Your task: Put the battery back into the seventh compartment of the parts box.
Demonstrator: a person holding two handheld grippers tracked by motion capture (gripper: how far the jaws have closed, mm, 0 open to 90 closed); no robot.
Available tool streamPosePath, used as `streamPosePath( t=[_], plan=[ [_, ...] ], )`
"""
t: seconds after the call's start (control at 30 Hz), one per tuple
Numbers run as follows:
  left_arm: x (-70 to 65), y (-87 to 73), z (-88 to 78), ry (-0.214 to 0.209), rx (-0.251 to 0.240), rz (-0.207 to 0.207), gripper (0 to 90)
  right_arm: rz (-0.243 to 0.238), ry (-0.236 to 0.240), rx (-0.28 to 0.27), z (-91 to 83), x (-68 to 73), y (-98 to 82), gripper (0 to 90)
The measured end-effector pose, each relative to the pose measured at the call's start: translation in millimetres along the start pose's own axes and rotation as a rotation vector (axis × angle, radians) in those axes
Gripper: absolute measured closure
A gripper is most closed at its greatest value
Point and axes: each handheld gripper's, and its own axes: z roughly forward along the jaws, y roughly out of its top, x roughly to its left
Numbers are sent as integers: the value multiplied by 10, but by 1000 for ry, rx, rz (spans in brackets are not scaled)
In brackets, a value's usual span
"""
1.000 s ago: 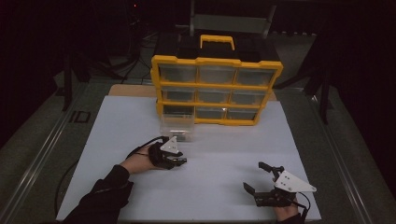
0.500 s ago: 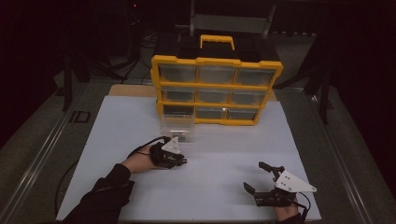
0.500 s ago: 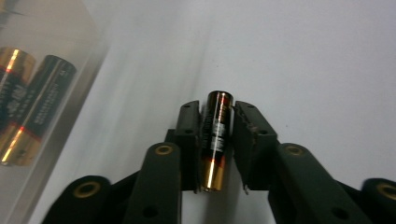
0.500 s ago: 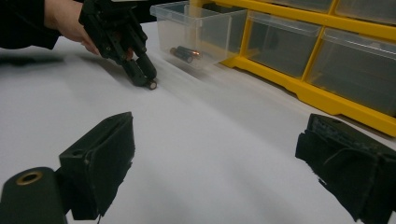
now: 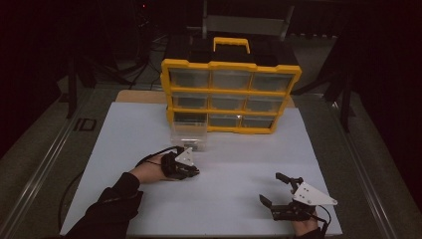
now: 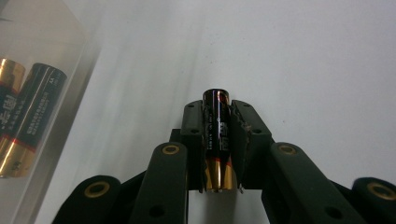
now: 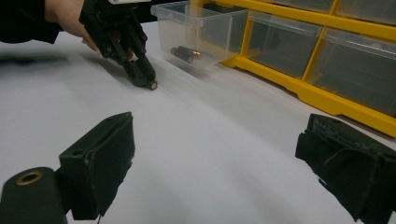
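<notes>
Nearest, the right gripper (image 5: 274,190) rests on the white desk (image 5: 124,144), jaws apart and empty, keeping clear. Beyond, the left gripper (image 6: 218,119) has just been closing, clamping a black-and-gold cylindrical battery (image 6: 217,140) lying beside the clear plastic drawer (image 5: 188,133), likely its destination.

Your left gripper (image 5: 191,172), at centre left of the high view, is black with a grey three-cornered plate and a thin black cable; your sleeve (image 5: 107,209) is dark. Your right gripper (image 5: 273,189), lower right, matches. Close up, the black jaws show brass-ringed pivots and frayed pads.
</notes>
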Motion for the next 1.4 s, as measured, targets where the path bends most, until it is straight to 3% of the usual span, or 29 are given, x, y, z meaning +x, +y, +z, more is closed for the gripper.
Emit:
streamPosePath(
  t=[0.2, 0.37, 0.5, 0.63, 0.9, 1.1, 1.4],
  plan=[
    [5, -22, 0, -5, -16, -8, 755, 3, 2, 1, 2, -4, -5, 92],
    [46, -82, -2, -34, -61, -37, 756, 1, -1, 0, 0, -3, -3, 92],
    [53, -55, -17, -32, -42, -16, 756, 2, -1, 2, 5, -4, -5, 91],
    [76, -5, -121, -23, -49, -8, 756, 3, -3, 0, -3, -7, -3, 92],
    [79, 162, -380, -10, -48, 45, 756, 1, -6, -4, -10, -5, 4, 92],
    [83, 234, -521, -3, -68, 50, 756, 0, -4, -1, -1, -2, 2, 92],
    [121, 293, -689, -6, -49, 72, 756, 3, -5, -3, -6, -3, 4, 92]
  ],
)
